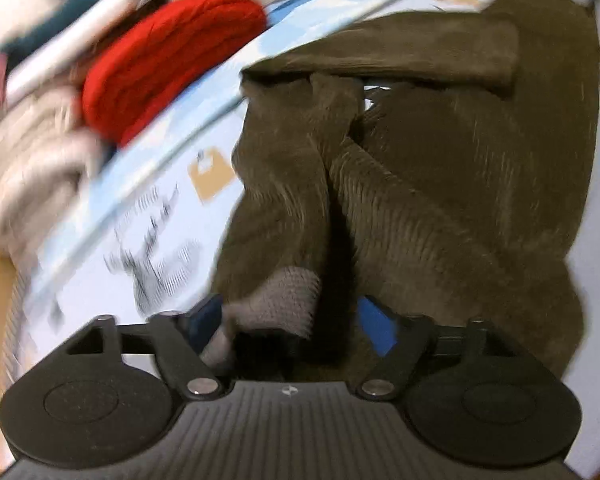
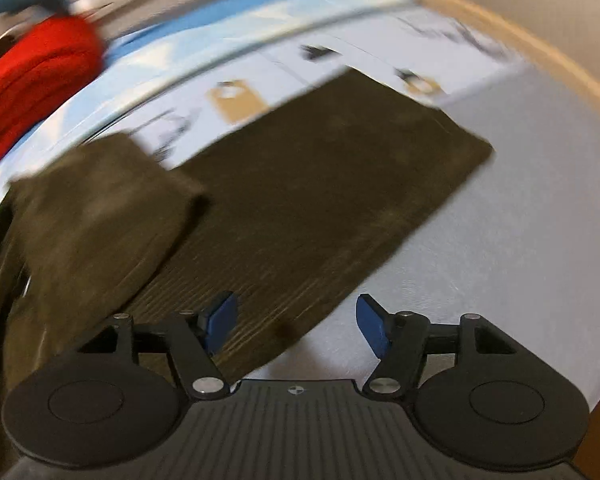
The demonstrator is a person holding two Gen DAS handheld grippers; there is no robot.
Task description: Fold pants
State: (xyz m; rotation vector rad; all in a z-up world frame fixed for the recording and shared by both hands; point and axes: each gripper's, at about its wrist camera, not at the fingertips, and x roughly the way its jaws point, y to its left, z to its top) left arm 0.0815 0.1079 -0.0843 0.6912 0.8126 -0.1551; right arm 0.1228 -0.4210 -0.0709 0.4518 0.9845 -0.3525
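In the left wrist view, the brown corduroy pants (image 1: 440,184) lay bunched on the pale printed sheet (image 1: 172,208), a red knit (image 1: 168,64) beyond them. The left claw (image 1: 296,320) stood apart around a grey ribbed cuff (image 1: 288,300); whether it pinched was unclear. In the right wrist view, one flat leg of the pants (image 2: 320,184) stretched away, the right claw (image 2: 296,324) apart and empty at its near edge. Folding looked midway; next, each claw likely needs a firm hold of an edge.

Both wrist views: strong motion blur, worst toward the upper left; red fabric (image 1: 172,60) smeared. Fisheye bends the bed edge (image 2: 540,52) into an arc; dark corners. Even, soft indoor light. Brown pants (image 1: 440,200) read dark, ribbing partly resolved. No glare.
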